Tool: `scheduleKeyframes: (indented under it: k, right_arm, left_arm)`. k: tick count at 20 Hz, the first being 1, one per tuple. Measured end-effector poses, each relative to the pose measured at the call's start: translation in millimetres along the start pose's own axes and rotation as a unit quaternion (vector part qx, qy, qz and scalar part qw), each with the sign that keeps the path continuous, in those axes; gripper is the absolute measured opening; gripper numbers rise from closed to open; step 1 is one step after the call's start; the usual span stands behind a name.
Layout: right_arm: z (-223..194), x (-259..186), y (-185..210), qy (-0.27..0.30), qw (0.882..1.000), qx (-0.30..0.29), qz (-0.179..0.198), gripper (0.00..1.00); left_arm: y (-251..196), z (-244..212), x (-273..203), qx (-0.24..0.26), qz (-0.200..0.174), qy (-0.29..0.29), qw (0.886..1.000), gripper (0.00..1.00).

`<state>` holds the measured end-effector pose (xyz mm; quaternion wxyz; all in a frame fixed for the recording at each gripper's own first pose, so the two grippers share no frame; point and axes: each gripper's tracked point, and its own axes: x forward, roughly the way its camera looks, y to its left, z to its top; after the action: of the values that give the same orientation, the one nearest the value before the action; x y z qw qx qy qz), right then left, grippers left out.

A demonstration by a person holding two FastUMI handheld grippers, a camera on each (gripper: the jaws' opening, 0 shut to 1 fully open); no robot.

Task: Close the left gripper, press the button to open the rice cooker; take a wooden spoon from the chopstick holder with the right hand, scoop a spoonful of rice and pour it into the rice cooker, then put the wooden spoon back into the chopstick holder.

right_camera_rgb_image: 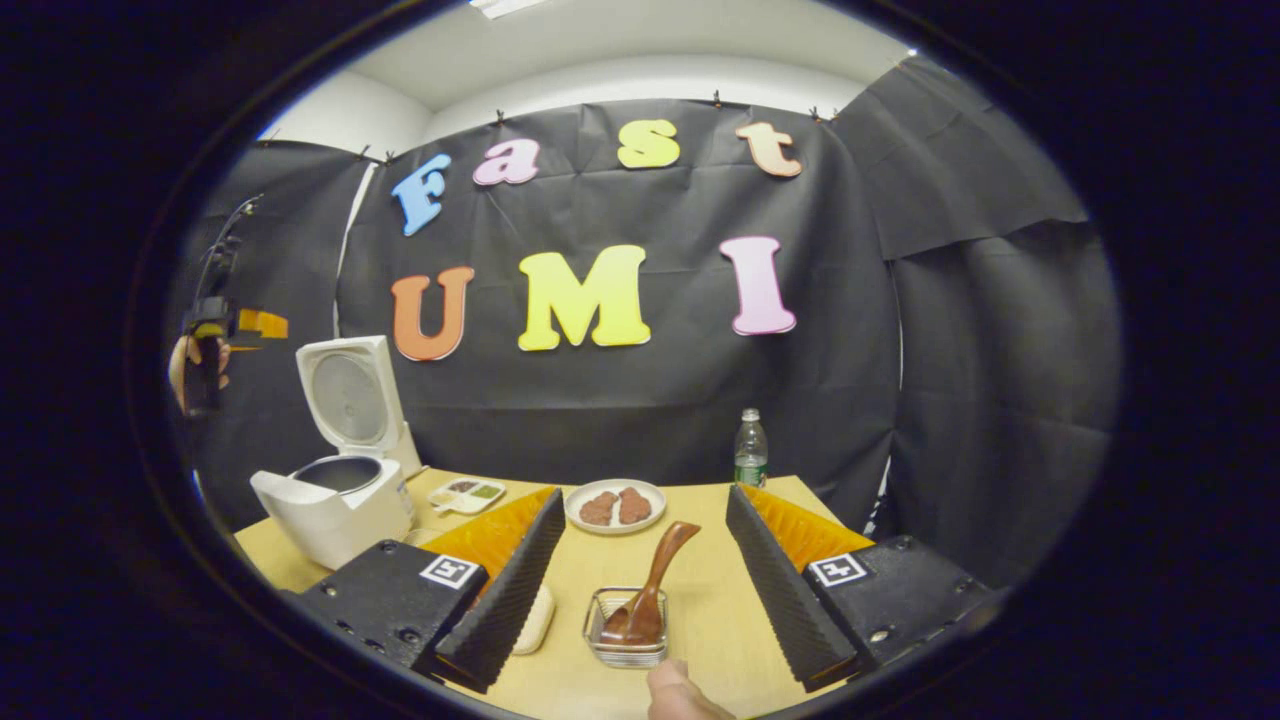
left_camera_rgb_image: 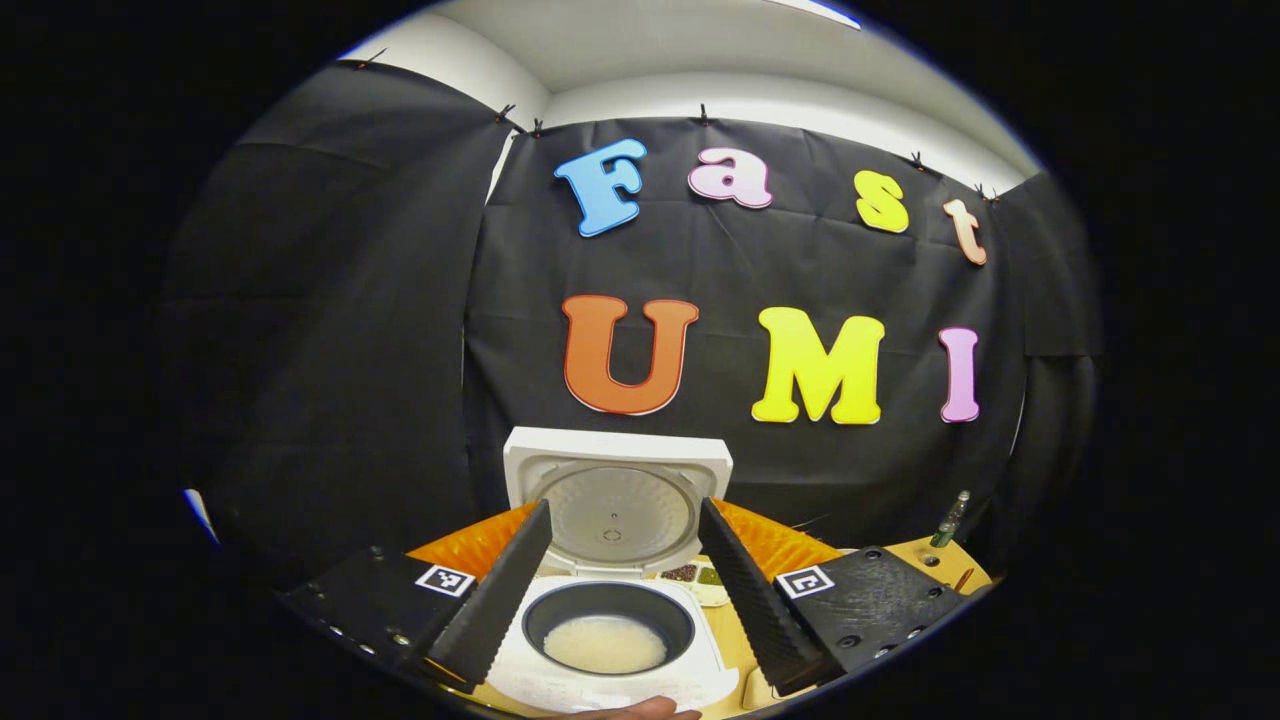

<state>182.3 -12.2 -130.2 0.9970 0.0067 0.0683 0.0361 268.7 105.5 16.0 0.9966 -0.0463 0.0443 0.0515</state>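
Between the wide-spread fingers of the right gripper sits one holder on the table, one wooden spoon leaning in it, untouched. Beyond stand one plate with two brown pieces, one bottle and one sectioned dish. Farther left, the left gripper, also wide apart and holding nothing, frames one cooker, lid upright, rice in its pot.

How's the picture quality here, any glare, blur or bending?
Left gripper view: sharp, evenly lit, no glare on the rice cooker; fisheye bends the wall's top edge. Right gripper view: spoon and plate crisp, soft shadows on the table; the far gripper at the rim is small and stretched.
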Motion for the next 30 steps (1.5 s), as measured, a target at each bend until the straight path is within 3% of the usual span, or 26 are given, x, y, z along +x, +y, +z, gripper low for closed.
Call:
scheduleKeyframes:
  k: [5, 8, 10, 16, 19, 20, 22, 30]
  right_arm:
    - [4.6, -22.0, 33.0, -0.018, 0.999, -0.005, 0.038, 1.00]
    - [-5.2, -26.3, 43.9, -0.011, 0.998, 0.005, 0.055, 1.00]
    - [-14.6, -25.1, 48.9, 0.002, 0.998, 0.005, 0.063, 1.00]
    - [-34.0, -27.8, 30.3, 0.029, 0.999, -0.001, 0.045, 1.00]
    - [-24.2, -34.2, 16.6, 0.004, 0.999, 0.022, 0.023, 1.00]
    - [-24.7, -37.2, 12.2, -0.004, 0.999, 0.032, 0.021, 1.00]
    - [-27.9, -39.9, 18.9, -0.005, 0.999, 0.030, 0.025, 1.00]
    - [-20.2, -58.9, 34.3, -0.018, 0.999, 0.025, 0.041, 0.99]
  left_arm:
    - [15.0, 29.9, 44.8, -0.002, 0.013, -0.007, 1.000, 0.94]
    - [6.2, 32.0, 77.7, -0.021, -0.015, 0.003, 1.000, 0.94]
    - [12.0, 29.4, 103.1, -0.040, -0.012, 0.002, 0.999, 0.94]
    - [17.1, 26.6, 162.7, -0.046, -0.009, -0.032, 0.998, 0.94]
    - [26.3, -0.6, 189.1, -0.016, 0.014, -0.004, 1.000, 0.94]
    - [24.5, -14.8, 194.0, -0.010, 0.015, 0.018, 1.000, 0.94]
    - [30.7, -14.8, 197.9, 0.035, 0.035, 0.007, 0.999, 0.99]
    - [30.1, -19.3, 173.4, 0.028, 0.034, 0.013, 0.999, 1.00]
